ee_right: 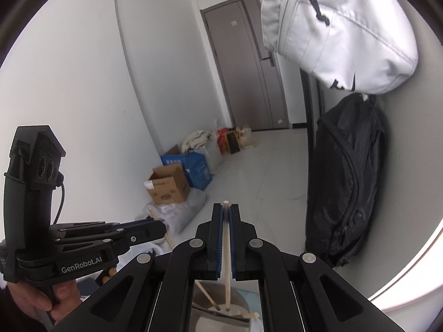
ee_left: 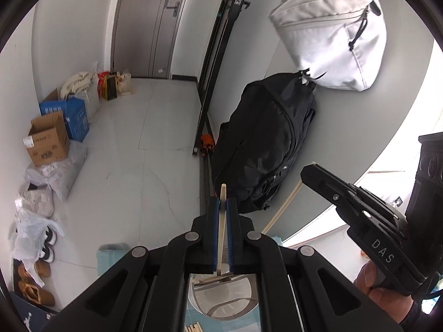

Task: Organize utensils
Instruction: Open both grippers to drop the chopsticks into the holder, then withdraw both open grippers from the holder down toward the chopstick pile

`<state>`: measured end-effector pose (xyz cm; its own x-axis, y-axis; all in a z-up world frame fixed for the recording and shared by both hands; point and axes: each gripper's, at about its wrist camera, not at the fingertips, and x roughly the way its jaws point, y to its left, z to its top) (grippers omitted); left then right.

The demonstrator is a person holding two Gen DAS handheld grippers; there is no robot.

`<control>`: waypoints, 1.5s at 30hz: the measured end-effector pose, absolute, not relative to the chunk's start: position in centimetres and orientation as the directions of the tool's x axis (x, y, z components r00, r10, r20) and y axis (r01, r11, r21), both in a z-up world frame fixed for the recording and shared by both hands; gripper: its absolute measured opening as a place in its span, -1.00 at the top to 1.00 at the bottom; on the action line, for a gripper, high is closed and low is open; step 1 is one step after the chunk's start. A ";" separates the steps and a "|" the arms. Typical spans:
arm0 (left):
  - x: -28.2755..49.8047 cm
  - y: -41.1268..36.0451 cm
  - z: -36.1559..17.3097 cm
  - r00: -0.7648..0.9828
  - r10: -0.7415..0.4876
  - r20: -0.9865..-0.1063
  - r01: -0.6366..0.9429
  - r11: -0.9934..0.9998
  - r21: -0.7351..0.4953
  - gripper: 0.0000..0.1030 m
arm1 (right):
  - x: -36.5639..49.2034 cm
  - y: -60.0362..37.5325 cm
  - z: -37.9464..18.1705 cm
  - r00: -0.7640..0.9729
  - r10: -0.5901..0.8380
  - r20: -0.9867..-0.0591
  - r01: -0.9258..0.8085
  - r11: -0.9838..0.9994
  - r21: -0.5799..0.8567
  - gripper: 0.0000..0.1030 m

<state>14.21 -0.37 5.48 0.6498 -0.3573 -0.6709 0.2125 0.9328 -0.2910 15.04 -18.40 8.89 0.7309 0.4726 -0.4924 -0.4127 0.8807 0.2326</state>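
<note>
Left tool [ee_left: 223,207] clamped on a wooden chopstick [ee_left: 221,229], stick upright between its pads | right tool [ee_right: 226,215] clamped on a pale chopstick [ee_right: 227,251] | beneath both tools: metal holder [ee_right: 218,316] containing more sticks | black backpack [ee_left: 263,149] ahead.

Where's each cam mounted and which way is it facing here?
Left wrist: on the left gripper, facing a grey door and floor; jaws shut on a wooden chopstick; right gripper and a hand show at right.
Right wrist: on the right gripper, shut on a pale chopstick; left gripper shows at left.
Shared: black backpack, white bag, brown cardboard box.
</note>
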 end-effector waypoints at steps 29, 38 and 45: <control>11.0 2.3 5.8 0.666 -0.305 -0.681 0.137 0.947 -0.290 0.22 | 11.6 -20.6 6.9 0.678 0.536 -0.503 -0.365 0.839 0.403 -0.05; 8.5 2.9 6.2 0.689 -0.281 -0.668 0.114 0.952 -0.282 -0.07 | 8.4 -20.4 7.8 0.692 0.531 -0.489 -0.372 0.843 0.389 -0.20; 6.3 2.6 6.3 0.713 -0.256 -0.652 0.110 0.960 -0.256 -0.12 | 5.3 -19.9 8.2 0.706 0.541 -0.458 -0.404 0.838 0.367 -0.40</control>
